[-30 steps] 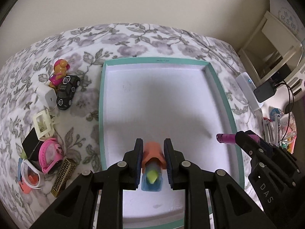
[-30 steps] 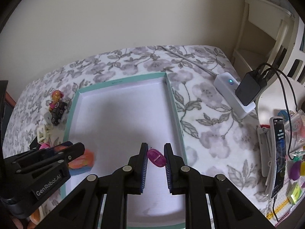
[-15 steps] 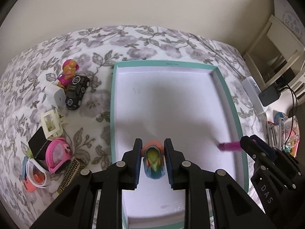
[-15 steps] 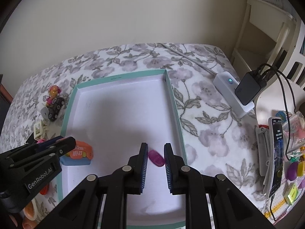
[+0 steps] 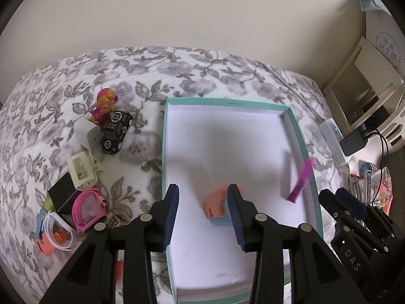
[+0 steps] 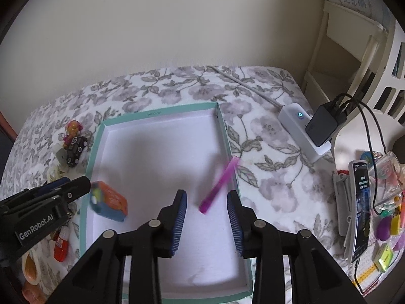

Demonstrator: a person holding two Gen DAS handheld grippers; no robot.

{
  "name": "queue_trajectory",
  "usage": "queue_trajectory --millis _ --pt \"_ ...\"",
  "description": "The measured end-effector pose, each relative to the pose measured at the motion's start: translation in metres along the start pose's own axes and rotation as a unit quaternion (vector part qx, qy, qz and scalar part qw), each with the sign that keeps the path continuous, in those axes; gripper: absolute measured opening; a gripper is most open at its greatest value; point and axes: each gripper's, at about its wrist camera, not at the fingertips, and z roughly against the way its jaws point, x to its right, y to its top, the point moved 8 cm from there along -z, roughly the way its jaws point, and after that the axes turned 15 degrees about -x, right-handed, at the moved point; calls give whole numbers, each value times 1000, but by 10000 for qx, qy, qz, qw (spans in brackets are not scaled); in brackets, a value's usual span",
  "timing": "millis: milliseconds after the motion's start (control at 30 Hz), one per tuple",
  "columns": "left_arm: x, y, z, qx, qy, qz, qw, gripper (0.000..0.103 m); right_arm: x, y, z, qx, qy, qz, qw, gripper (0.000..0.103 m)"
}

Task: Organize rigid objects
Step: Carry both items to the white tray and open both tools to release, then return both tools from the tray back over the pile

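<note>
Left gripper point(image 5: 203, 211): jaws opening, gripping nothing; orange-and-blue toy point(image 5: 215, 206) lying in teal tray point(image 5: 164, 152). Right gripper point(image 6: 207, 219): jaws opening, gripping nothing; pink stick point(image 6: 219, 186) leaning against the tray's right wall.

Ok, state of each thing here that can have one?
Left gripper: jaws opening, orange-blue toy released in the tray.
Right gripper: jaws opening, purple pen loose, blurred, tilted against the tray's right wall.
Tray: open, holding only the toy and pen.
Toy car: on its wheels on the bedspread.
Power strip: light on, charger plugged in.
</note>
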Motion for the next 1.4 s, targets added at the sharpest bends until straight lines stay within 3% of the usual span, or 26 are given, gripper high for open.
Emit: queue_trajectory --millis 233,367,600,667,833,933,1033,1100,1167,1400 --pt "-11 4 13 158 21 175 9997 60 0 3 15 165 46 -11 9999 39" --pt "-22 5 20 275 77 289 9992 71 1 4 22 298 19 -32 9995 62" --pt "-40 6 24 376 170 515 9978 84 1 4 20 279 68 -68 9996 71" --pt "-45 7 24 391 185 571 9974 84 2 3 18 273 63 -86 9996 76" --pt "-52 6 25 431 248 652 9966 86 2 3 18 286 183 -135 9993 80" --pt "-56 6 25 453 296 677 9962 86 1 4 18 306 211 -149 9992 89" --pt "-59 7 26 499 288 707 9958 96 1 4 18 311 252 -163 9991 89" --pt "-62 7 28 548 281 743 9953 97 0 4 18 318 286 -176 9989 91" --pt "-66 7 30 613 313 790 9945 97 -2 4 19 352 332 -189 9986 103" --pt "-87 6 44 923 408 1049 9893 98 -14 6 26 441 610 -291 9967 103"
